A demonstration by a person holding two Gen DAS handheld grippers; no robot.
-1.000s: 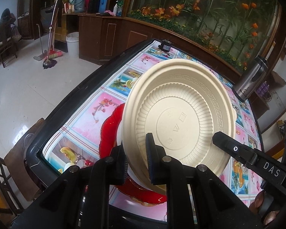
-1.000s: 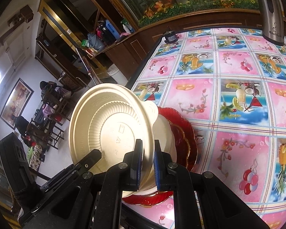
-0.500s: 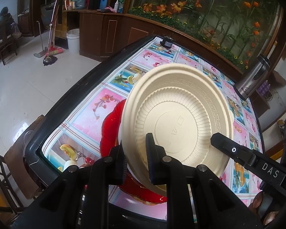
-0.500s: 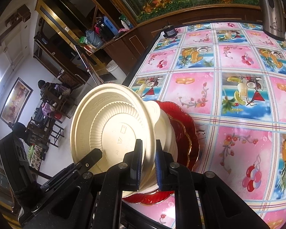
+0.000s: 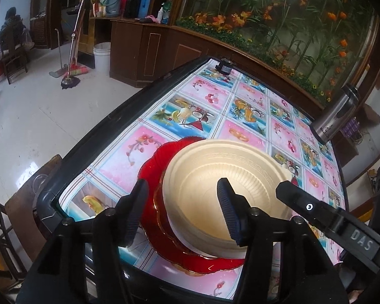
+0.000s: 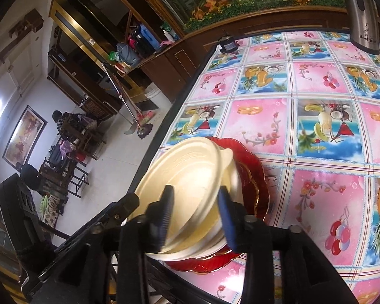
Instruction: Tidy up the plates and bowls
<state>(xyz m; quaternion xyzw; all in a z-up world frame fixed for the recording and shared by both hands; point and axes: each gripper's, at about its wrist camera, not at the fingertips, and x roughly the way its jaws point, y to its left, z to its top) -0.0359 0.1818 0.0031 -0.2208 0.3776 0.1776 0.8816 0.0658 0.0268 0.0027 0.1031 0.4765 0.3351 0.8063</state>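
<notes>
Left wrist view: both grippers' jaws are opening, gripping nothing; between them the beige bowl [image 5: 225, 197] sits stacked on red plates [image 5: 159, 162]; nothing else visibly awaits.

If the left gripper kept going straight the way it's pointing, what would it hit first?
Most likely the beige ribbed plastic bowl stacked on the red glass plates: the left gripper, jaws opening, straddles its near rim, though depth is unclear.

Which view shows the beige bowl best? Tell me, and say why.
Left wrist view: the beige bowl appears sharp, its inside and patterned rim visible, sitting atop the stack on the red plate. In the right wrist view the bowl is motion-blurred and seen side-on, partly behind the fingers.
</notes>
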